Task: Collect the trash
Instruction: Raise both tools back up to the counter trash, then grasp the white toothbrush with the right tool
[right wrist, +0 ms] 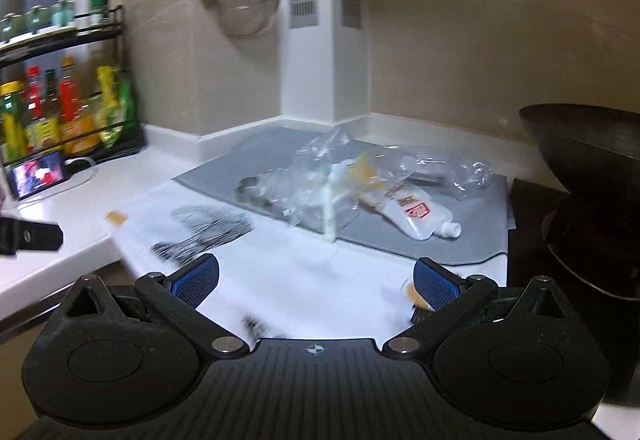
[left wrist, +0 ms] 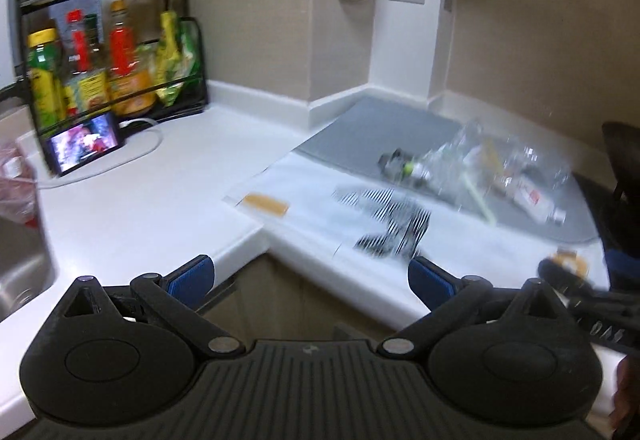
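Trash lies on a grey mat [right wrist: 452,244] on the white counter: crumpled clear plastic wrappers [right wrist: 320,180], a white squeeze pouch with red print [right wrist: 412,214] and a pale green stick [right wrist: 329,212]. The same pile shows blurred in the left wrist view [left wrist: 492,168]. A white plastic bag with black stripes [right wrist: 208,228] lies flat in front of the mat; it also shows in the left wrist view [left wrist: 384,220]. My left gripper [left wrist: 311,280] is open and empty, off the counter's corner. My right gripper [right wrist: 316,278] is open and empty, over the bag's near edge.
A black rack of sauce bottles [left wrist: 100,56] stands at the back left with a lit phone [left wrist: 84,144] leaning in front. A sink [left wrist: 20,268] is at the far left. A metal strainer [right wrist: 248,0] hangs on the wall. A dark wok [right wrist: 588,164] stands at the right.
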The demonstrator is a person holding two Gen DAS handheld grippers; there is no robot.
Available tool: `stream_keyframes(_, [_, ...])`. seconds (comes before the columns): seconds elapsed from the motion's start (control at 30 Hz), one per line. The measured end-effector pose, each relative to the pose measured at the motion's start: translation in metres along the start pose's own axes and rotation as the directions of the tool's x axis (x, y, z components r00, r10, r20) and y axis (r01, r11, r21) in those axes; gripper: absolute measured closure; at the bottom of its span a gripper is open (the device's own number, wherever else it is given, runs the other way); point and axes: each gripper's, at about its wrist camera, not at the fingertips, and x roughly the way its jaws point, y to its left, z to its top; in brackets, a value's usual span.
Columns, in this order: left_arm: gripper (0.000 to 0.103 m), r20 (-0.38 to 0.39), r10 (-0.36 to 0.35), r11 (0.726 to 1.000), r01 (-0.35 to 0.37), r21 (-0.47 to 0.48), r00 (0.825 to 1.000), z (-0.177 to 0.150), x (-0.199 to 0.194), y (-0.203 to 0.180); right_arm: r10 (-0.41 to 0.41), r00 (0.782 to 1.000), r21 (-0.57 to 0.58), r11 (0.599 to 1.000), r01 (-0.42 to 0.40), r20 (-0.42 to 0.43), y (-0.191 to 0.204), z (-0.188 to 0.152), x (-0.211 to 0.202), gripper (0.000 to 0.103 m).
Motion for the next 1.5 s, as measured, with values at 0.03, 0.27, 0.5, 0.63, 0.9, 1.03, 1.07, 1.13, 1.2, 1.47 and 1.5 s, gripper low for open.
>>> stream_keyframes(0.03, [0.0, -0.002, -0.014, 1.0, 0.014, -0.011, 1.0, 0.009, 0.008, -0.005, -0.004, 1.0, 0.005, 1.0, 0.004, -0.012, -0.004, 0.003, 0.01, 0.0])
stream_keyframes(0.27, [0.0, -0.019, -0.089, 0.996, 0.089, -0.023, 0.996, 0.056, 0.073, -0.049, -0.052, 0.996, 0.072, 0.996, 0.058, -0.074, -0.028, 0.01, 0.066, 0.0])
stream_keyframes(0.5, [0.0, -0.096, -0.1, 0.995, 0.1, -0.003, 0.99, 0.084, 0.15, -0.086, -0.048, 0.993, 0.104, 0.993, 0.059, -0.107, -0.042, 0.022, 0.109, 0.0])
stream_keyframes(0.63, [0.0, -0.141, -0.089, 0.996, 0.09, 0.002, 0.986, 0.094, 0.187, -0.099, -0.046, 0.992, 0.088, 0.994, 0.056, -0.118, -0.041, 0.027, 0.133, 0.0])
stream_keyframes(0.9, [0.0, -0.218, -0.094, 0.993, 0.106, 0.044, 0.971, 0.098, 0.227, -0.123, 0.006, 0.984, 0.086, 0.996, 0.01, -0.175, -0.035, 0.029, 0.17, 0.023])
stream_keyframes(1.03, [0.002, -0.232, -0.1, 0.989, 0.122, 0.08, 0.968, 0.095, 0.231, -0.132, 0.007, 0.984, 0.028, 1.0, -0.002, -0.177, -0.026, 0.027, 0.178, 0.042])
stream_keyframes(1.07, [0.007, -0.233, -0.101, 0.988, 0.125, 0.086, 0.967, 0.094, 0.231, -0.134, 0.003, 0.984, 0.014, 1.0, 0.0, -0.176, -0.023, 0.027, 0.178, 0.056])
stream_keyframes(1.13, [0.059, -0.254, -0.091, 0.986, 0.124, 0.115, 0.963, 0.091, 0.231, -0.138, -0.009, 0.985, -0.017, 1.0, 0.006, -0.174, -0.022, 0.027, 0.176, 0.087])
stream_keyframes(1.2, [0.098, -0.297, -0.097, 0.985, 0.134, 0.105, 0.95, 0.088, 0.231, -0.137, -0.01, 0.984, -0.008, 1.0, 0.009, -0.177, -0.025, 0.026, 0.168, 0.089])
stream_keyframes(1.47, [0.103, -0.251, -0.129, 0.983, 0.157, 0.097, 0.959, 0.076, 0.18, -0.101, -0.003, 0.989, 0.016, 1.0, 0.005, -0.147, -0.047, 0.014, 0.108, 0.088])
stream_keyframes(1.5, [0.103, -0.249, -0.128, 0.983, 0.156, 0.097, 0.96, 0.074, 0.174, -0.095, -0.004, 0.989, 0.013, 1.0, 0.006, -0.15, -0.049, 0.012, 0.102, 0.088])
